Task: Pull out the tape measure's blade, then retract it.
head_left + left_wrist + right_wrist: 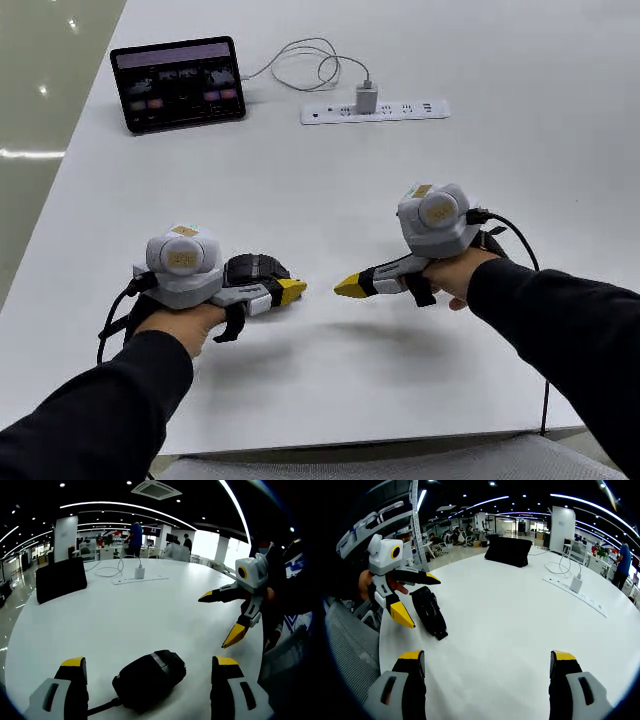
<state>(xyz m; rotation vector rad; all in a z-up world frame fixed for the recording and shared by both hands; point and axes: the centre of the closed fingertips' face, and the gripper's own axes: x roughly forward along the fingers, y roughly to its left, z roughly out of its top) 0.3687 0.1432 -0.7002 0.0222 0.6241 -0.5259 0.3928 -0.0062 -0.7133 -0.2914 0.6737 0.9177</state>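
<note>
Nothing legible anywhere; the tablet perhaps shows captions on its screen, too blurred to read.

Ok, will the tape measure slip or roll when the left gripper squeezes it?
Probably no rolling: the tape measure seems to rest on a flat face on the table. Its rounded, glossy case could slip from the open left gripper on that smooth top. It looks compact, likely heavy for its size.

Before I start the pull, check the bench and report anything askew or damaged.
Nothing stands out. The tape measure looks intact on the table by the left gripper, tongs open; tablet and power strip sit tidy.
</note>
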